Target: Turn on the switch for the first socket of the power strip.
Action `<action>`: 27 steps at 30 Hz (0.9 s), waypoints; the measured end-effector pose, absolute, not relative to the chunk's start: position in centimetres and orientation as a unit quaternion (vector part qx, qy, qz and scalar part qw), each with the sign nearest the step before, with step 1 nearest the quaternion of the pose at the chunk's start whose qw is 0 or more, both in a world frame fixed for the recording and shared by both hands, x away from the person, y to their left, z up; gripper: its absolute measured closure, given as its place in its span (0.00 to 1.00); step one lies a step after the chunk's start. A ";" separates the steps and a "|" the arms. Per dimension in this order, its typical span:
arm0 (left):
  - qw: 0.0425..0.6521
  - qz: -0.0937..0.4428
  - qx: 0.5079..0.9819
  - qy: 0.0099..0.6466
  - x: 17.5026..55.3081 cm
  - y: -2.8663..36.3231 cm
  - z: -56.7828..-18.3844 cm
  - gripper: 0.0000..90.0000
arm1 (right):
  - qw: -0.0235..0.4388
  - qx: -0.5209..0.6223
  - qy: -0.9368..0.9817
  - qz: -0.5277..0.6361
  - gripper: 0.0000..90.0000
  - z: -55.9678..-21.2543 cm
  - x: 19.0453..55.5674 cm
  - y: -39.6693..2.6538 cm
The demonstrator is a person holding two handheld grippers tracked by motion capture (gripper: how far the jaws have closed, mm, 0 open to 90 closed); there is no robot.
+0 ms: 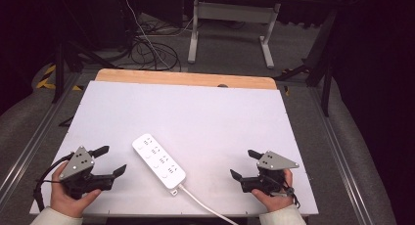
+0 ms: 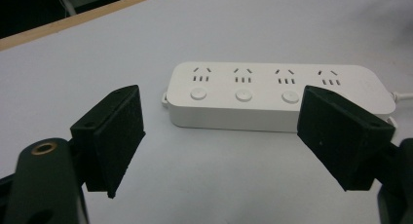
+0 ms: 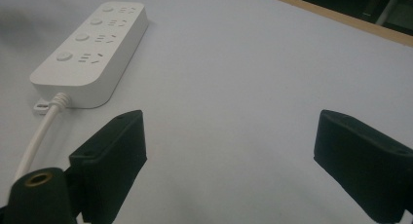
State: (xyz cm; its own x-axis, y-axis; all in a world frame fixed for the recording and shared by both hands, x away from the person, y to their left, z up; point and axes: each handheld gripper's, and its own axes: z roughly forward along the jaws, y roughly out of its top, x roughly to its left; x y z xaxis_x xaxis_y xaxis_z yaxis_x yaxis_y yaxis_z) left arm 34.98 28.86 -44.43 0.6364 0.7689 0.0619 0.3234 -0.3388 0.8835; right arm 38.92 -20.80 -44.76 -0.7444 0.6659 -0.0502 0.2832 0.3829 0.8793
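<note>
A white power strip (image 1: 158, 160) with several sockets and round buttons lies diagonally near the front middle of the white table top (image 1: 195, 112); its white cable (image 1: 203, 205) runs off the front edge. My left gripper (image 1: 111, 160) rests at the front left, open, jaws pointing at the strip (image 2: 272, 95) with nothing between them. My right gripper (image 1: 244, 164) rests at the front right, open and empty, with the strip (image 3: 92, 48) off to its left and the cable (image 3: 36, 136) beside its left jaw.
The table's wooden back edge (image 1: 186, 79) shows beyond the white sheet. Behind it on the floor are tangled cables (image 1: 151, 51) and a white desk frame (image 1: 230, 24). Metal rails (image 1: 337, 151) flank the table.
</note>
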 end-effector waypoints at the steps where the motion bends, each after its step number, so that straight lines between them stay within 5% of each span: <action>1: 0.457 0.243 0.781 0.350 35.0 28.8 -44.4 0.21 | 0.203 0.294 0.806 0.471 0.14 -44.8 38.9 -20.8; 27: 0.461 0.216 0.800 0.317 35.2 26.1 -41.9 0.23 | 0.199 0.295 0.807 0.472 0.15 -44.9 39.0 -20.6</action>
